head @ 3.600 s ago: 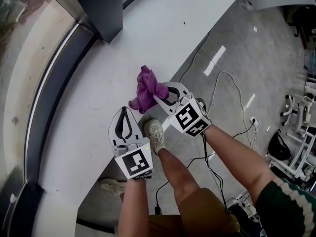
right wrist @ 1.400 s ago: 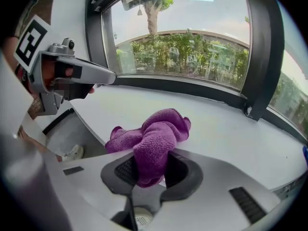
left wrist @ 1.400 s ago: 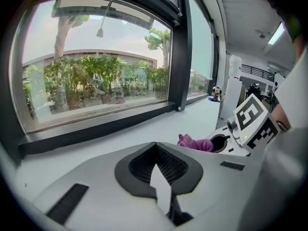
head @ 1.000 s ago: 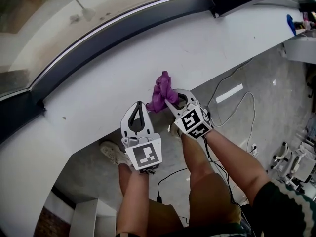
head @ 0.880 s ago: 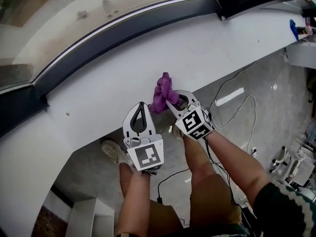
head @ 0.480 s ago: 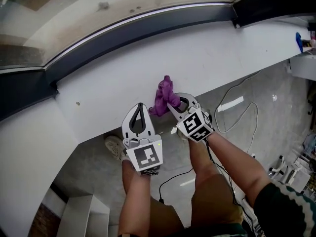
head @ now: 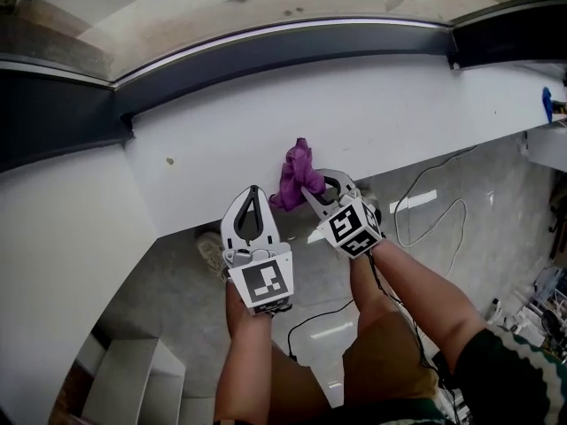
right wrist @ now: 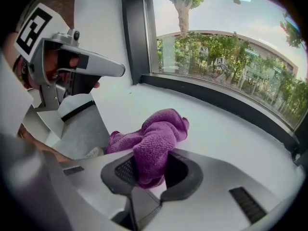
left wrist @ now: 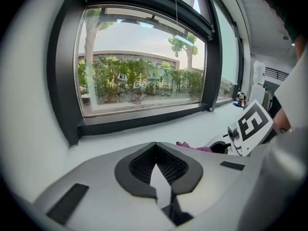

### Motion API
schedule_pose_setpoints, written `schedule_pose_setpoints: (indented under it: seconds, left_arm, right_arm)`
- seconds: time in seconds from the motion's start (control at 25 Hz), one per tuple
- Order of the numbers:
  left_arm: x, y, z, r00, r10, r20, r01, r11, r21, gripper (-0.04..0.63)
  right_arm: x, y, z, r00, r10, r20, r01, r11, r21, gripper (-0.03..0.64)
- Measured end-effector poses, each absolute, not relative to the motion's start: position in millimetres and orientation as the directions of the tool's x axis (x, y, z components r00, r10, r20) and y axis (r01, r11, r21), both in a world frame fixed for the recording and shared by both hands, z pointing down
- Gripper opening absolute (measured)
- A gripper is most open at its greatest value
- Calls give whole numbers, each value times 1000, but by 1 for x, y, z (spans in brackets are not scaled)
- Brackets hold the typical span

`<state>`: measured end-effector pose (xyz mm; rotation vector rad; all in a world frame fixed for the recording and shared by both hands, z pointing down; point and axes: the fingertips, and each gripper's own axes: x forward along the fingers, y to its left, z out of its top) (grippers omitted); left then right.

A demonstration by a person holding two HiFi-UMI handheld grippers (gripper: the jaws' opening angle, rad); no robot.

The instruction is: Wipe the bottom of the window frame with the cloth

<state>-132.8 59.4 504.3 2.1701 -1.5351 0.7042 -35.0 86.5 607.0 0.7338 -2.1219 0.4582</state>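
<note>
One pinch: my right gripper clamps crumpled purple terry cloth; left gripper pressed together, empty. Approach step, I judge; next, reach ahead to dark window-frame bottom.

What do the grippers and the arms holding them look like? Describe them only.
Left gripper and right gripper: white shells, curved jaws lined with black ribbed pads, each carrying a cube with black-and-white square markers. Forearms are bare; the right arm's sleeve is dark green with a white zigzag band.
</note>
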Motion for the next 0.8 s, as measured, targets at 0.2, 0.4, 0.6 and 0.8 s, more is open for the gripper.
schedule_pose_setpoints:
  seconds: [0.2, 0.4, 0.6, 0.8]
  left_arm:
    - [-170, 63, 503, 231, -764, 602, -961, -277, 17, 8]
    - [-205, 69, 497, 190, -773, 605, -975, -221, 23, 8]
    - [-239, 77, 496, 159, -784, 600, -983, -184, 20, 8]
    - [-268, 79, 487, 121, -790, 601, -990, -139, 16, 8]
  right_arm:
    - [-70, 87, 608, -498, -326, 804, -608, 792, -55, 103]
    - [-107, 90, 610, -514, -307, 801, -571, 819, -53, 103]
    - [-149, 95, 609, -538, -278, 795, -528, 847, -61, 103]
    - [-189, 102, 611, -567, -246, 786, -479, 875, -72, 103]
